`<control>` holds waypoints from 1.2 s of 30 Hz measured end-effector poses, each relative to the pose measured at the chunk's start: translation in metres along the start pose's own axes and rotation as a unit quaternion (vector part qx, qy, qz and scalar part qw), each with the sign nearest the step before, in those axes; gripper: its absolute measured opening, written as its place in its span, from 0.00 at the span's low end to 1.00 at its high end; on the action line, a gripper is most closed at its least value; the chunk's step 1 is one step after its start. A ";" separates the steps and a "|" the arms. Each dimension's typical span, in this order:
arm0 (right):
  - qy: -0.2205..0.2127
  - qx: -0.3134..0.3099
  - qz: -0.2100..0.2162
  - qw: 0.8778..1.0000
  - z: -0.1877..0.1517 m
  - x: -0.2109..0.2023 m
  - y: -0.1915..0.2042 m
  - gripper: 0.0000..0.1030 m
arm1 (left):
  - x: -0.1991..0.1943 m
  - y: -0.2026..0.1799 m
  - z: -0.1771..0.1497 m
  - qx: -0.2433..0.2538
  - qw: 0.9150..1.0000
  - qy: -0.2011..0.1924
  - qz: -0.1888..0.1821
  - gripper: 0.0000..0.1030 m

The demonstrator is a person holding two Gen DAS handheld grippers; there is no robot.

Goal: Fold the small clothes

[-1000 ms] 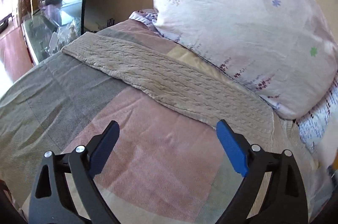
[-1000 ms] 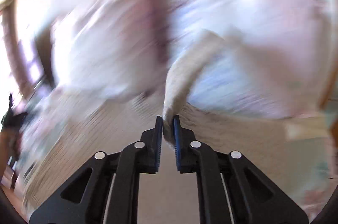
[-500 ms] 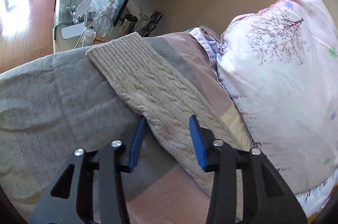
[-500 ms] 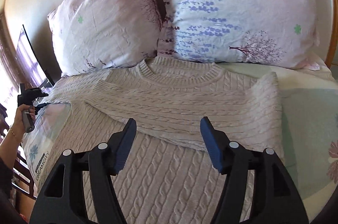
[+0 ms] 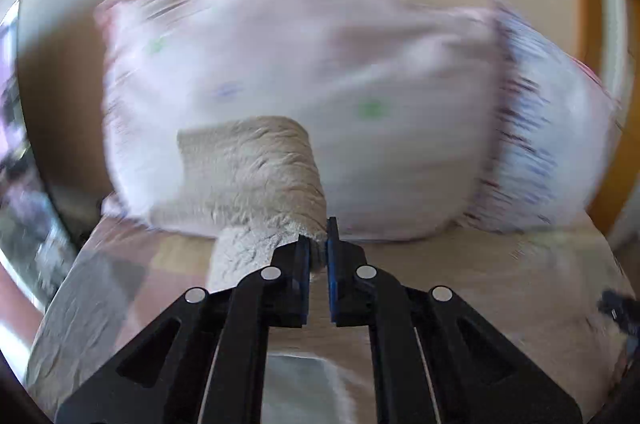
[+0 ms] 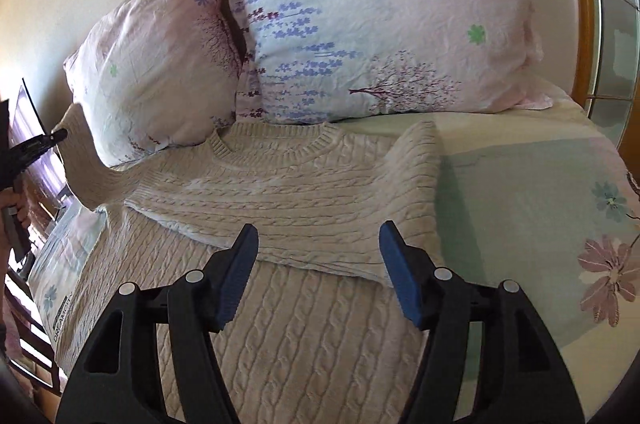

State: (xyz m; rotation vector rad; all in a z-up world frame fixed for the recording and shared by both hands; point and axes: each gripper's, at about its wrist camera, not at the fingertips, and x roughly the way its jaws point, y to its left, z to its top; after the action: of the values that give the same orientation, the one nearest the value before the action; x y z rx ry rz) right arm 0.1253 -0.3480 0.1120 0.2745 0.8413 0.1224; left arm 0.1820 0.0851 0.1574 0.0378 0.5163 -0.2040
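A beige cable-knit sweater point(image 6: 288, 208) lies flat on the bed, neck toward the pillows. Its right sleeve point(image 6: 360, 200) is folded across the chest. My left gripper point(image 5: 318, 236) is shut on the left sleeve point(image 5: 260, 176) and holds it lifted off the bed; the view is blurred by motion. In the right wrist view the lifted sleeve point(image 6: 84, 160) rises at the far left beside the left gripper point(image 6: 40, 144). My right gripper point(image 6: 318, 256) is open and empty above the sweater's body.
Two floral pillows point(image 6: 380, 16) point(image 6: 160, 64) lean on the wall behind the sweater. The bedspread point(image 6: 520, 192) spreads to the right. A wooden bed frame point(image 6: 584, 4) stands at the right. A packaged item point(image 6: 56, 288) lies at the bed's left edge.
My left gripper closed on the left sleeve and lifted it, swinging to face the pillows. My right gripper let go of the right sleeve, now folded across the chest, and stays open.
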 end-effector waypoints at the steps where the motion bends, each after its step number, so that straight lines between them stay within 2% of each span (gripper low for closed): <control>1: 0.000 0.008 -0.001 1.000 -0.001 -0.002 -0.006 0.62 | -0.002 -0.039 -0.002 0.036 0.999 0.001 -0.033 0.07; 2: 0.002 0.018 -0.001 1.000 -0.001 -0.003 -0.011 0.62 | 0.000 -0.088 -0.008 0.074 0.995 0.004 -0.072 0.12; 3: 0.005 0.024 0.000 1.000 -0.002 -0.003 -0.015 0.62 | 0.006 -0.129 -0.015 0.105 0.989 0.007 -0.107 0.23; 4: 0.010 0.029 0.001 1.000 -0.003 -0.003 -0.019 0.62 | 0.015 -0.157 -0.023 0.130 0.984 0.013 -0.121 0.35; 5: 0.014 0.032 0.000 0.999 -0.005 -0.003 -0.021 0.62 | 0.031 -0.193 -0.034 0.164 0.979 0.028 -0.120 0.56; 7: 0.029 0.045 -0.006 0.999 -0.009 -0.009 -0.026 0.62 | 0.053 -0.214 -0.051 0.196 0.973 0.060 -0.106 0.58; 8: 0.034 0.051 -0.004 0.998 -0.013 -0.015 -0.030 0.62 | 0.055 -0.211 -0.057 0.195 0.972 0.078 -0.107 0.58; 10: 0.041 0.057 -0.004 0.998 -0.023 -0.035 -0.039 0.66 | 0.040 -0.180 -0.062 0.168 0.975 0.086 -0.118 0.61; 12: 0.057 0.067 -0.008 0.996 -0.037 -0.051 -0.050 0.66 | 0.016 -0.133 -0.063 0.120 0.983 0.089 -0.108 0.72; 14: 0.085 0.102 0.013 0.991 -0.056 -0.059 -0.063 0.66 | -0.007 -0.080 -0.075 0.063 0.988 0.108 -0.094 0.73; 16: 0.113 0.143 0.034 0.983 -0.077 -0.062 -0.072 0.63 | -0.022 -0.037 -0.095 0.017 0.987 0.137 -0.081 0.73; 18: 0.135 0.170 0.053 0.975 -0.099 -0.065 -0.073 0.55 | -0.037 -0.002 -0.127 -0.027 0.983 0.167 -0.071 0.71; 20: 0.130 0.177 0.063 0.974 -0.115 -0.078 -0.067 0.53 | -0.045 0.020 -0.159 -0.070 0.975 0.195 -0.076 0.68; 21: 0.130 0.182 0.067 0.972 -0.121 -0.084 -0.065 0.52 | -0.048 0.026 -0.172 -0.088 0.971 0.205 -0.082 0.64; 22: 0.134 0.190 0.077 0.970 -0.126 -0.088 -0.063 0.45 | -0.051 0.029 -0.184 -0.102 0.968 0.212 -0.089 0.61; 23: 0.141 0.203 0.095 0.964 -0.133 -0.092 -0.061 0.41 | -0.058 0.033 -0.198 -0.122 0.962 0.221 -0.104 0.53; 25: 0.160 0.226 0.136 0.951 -0.148 -0.094 -0.057 0.27 | -0.073 0.032 -0.209 -0.139 0.961 0.206 -0.119 0.46; 26: 0.166 0.232 0.150 0.947 -0.153 -0.094 -0.054 0.22 | -0.078 0.030 -0.214 -0.153 0.956 0.209 -0.139 0.33; 27: 0.177 0.235 0.168 0.941 -0.161 -0.094 -0.048 0.11 | -0.082 0.028 -0.220 -0.173 0.948 0.215 -0.160 0.24; 28: 0.182 0.235 0.179 0.938 -0.165 -0.093 -0.045 0.09 | -0.083 0.025 -0.227 -0.191 0.939 0.224 -0.179 0.23; 29: 0.180 0.234 0.187 0.937 -0.168 -0.094 -0.040 0.09 | -0.087 0.023 -0.232 -0.199 0.937 0.220 -0.182 0.22; 31: 0.162 0.231 0.201 0.938 -0.164 -0.098 -0.036 0.08 | -0.090 0.016 -0.233 -0.196 0.938 0.220 -0.183 0.15; 33: 0.134 0.242 0.229 0.933 -0.151 -0.101 -0.037 0.08 | -0.087 0.014 -0.234 -0.217 0.926 0.227 -0.211 0.11; 34: 0.117 0.245 0.240 0.932 -0.141 -0.102 -0.038 0.08 | -0.086 0.013 -0.231 -0.216 0.924 0.226 -0.218 0.11; 36: 0.087 0.243 0.252 0.933 -0.119 -0.103 -0.038 0.07 | -0.078 0.007 -0.215 -0.195 0.929 0.217 -0.228 0.09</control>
State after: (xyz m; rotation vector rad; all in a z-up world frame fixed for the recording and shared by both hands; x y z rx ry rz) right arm -0.0320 -0.3838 0.0994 0.9579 0.9560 0.4250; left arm 0.0124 0.1248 0.0087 -0.4398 0.9991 -0.5515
